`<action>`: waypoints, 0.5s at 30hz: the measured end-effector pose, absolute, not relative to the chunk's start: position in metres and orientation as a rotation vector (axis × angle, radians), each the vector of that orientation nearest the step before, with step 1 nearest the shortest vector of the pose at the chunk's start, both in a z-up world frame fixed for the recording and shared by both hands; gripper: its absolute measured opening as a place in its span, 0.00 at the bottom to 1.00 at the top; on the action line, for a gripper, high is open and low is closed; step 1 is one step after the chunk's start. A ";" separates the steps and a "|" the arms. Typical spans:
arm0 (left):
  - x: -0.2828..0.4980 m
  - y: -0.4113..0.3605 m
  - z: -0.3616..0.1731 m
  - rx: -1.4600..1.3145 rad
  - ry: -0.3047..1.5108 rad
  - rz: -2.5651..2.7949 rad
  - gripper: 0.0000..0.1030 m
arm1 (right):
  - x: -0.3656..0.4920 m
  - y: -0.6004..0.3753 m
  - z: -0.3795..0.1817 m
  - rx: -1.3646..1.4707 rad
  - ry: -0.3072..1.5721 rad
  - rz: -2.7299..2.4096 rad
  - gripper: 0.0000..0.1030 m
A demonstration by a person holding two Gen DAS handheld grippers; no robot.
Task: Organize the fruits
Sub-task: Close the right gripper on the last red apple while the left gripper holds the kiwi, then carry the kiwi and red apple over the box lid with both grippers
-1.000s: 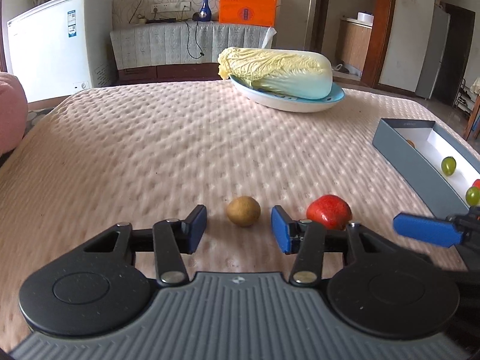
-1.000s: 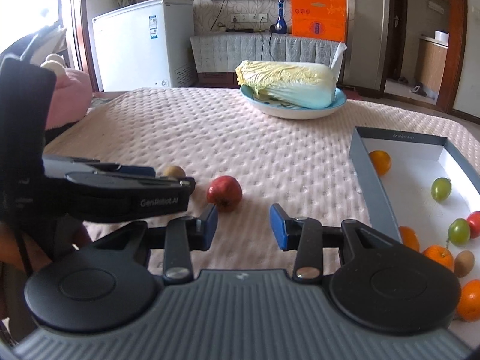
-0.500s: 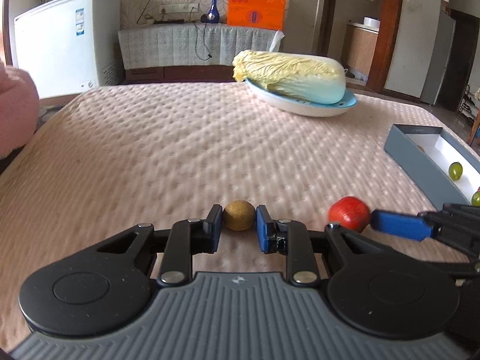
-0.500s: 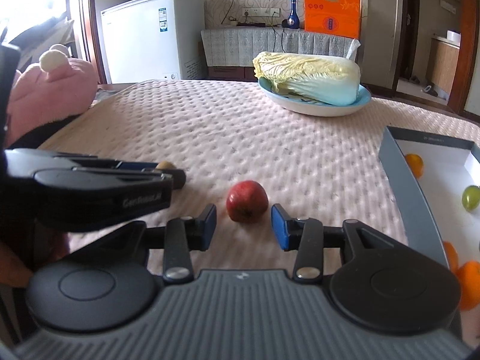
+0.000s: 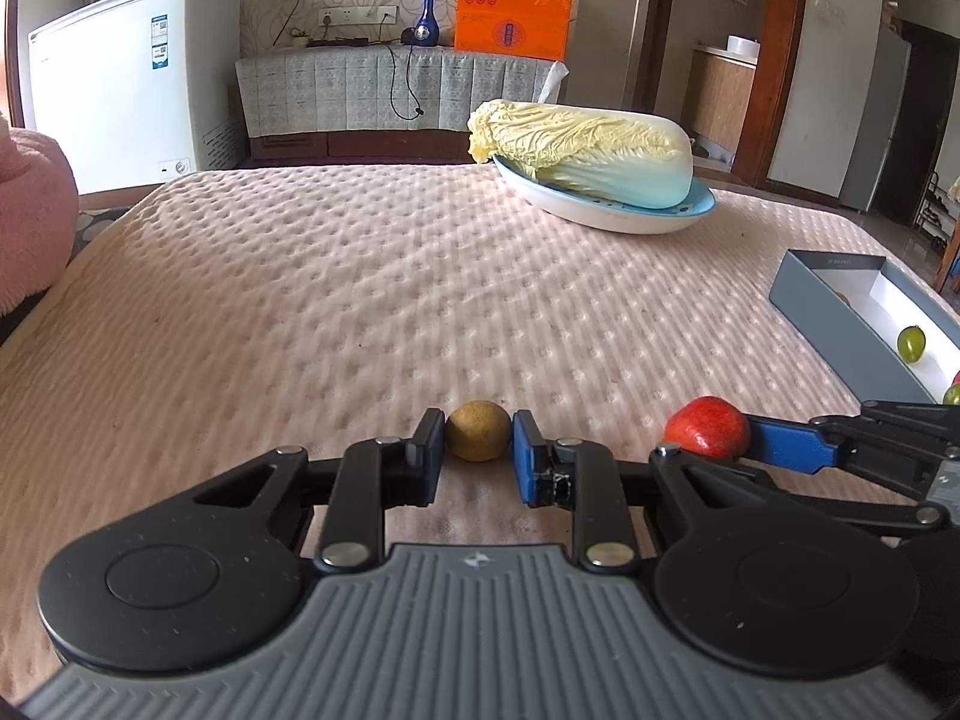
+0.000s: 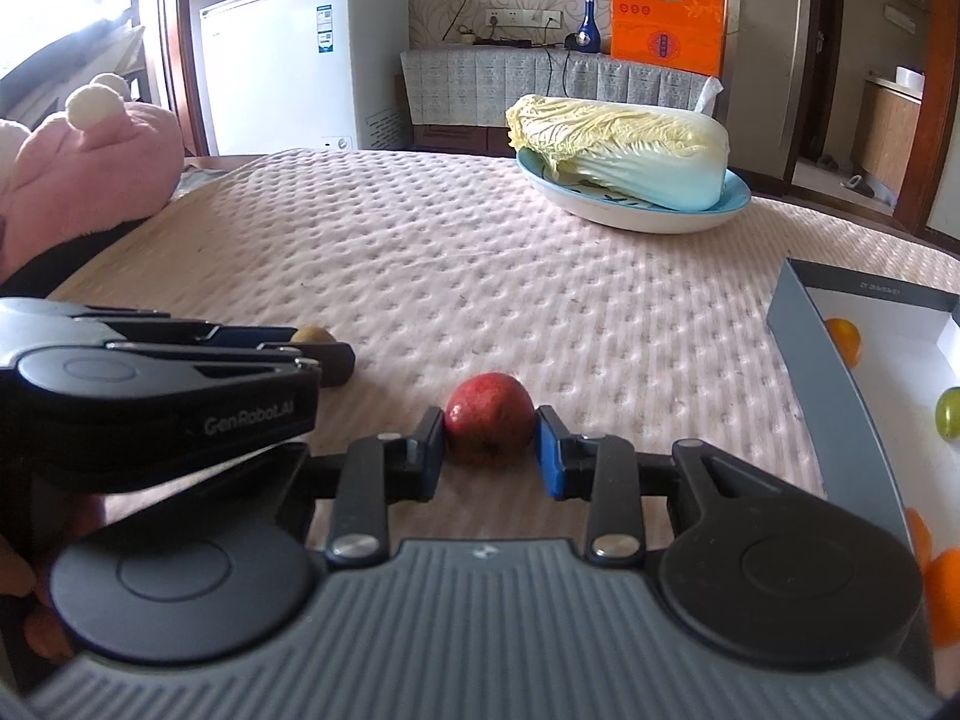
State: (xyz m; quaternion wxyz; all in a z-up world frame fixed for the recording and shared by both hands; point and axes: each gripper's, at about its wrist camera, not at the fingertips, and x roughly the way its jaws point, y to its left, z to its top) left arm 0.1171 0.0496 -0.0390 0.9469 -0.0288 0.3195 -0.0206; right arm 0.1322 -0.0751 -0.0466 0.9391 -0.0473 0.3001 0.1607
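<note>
A small brown fruit (image 5: 478, 431) rests on the pink quilted table cover (image 5: 372, 300), and my left gripper (image 5: 478, 450) is shut on it, both blue pads against its sides. To its right a red apple (image 6: 489, 420) sits between the blue pads of my right gripper (image 6: 491, 447). Those jaws are closing and the pads touch the apple's flanks. Both fruits still rest on the cover. In the right wrist view the left gripper (image 6: 324, 354) lies just left of the apple, with the brown fruit (image 6: 312, 334) peeking above it.
A grey box (image 6: 804, 360) with a white inside stands at the right and holds several oranges and green fruits. A napa cabbage (image 5: 582, 150) lies on a blue plate (image 5: 606, 213) at the back. A pink plush toy (image 6: 90, 174) sits at the left edge.
My left jaws closed from wide apart onto the brown fruit. My right gripper moved forward until the apple sat between its pads, and those jaws narrowed onto it.
</note>
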 end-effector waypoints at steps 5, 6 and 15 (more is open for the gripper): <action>0.115 0.046 -0.039 -0.037 0.652 -0.031 0.28 | 0.120 -0.083 -0.042 -0.086 0.618 0.320 0.34; 0.114 0.045 -0.039 -0.032 0.651 -0.028 0.28 | 0.116 -0.085 -0.040 -0.076 0.622 0.322 0.34; 0.093 0.042 -0.035 -0.014 0.661 0.002 0.28 | 0.084 -0.101 -0.021 -0.044 0.624 0.317 0.34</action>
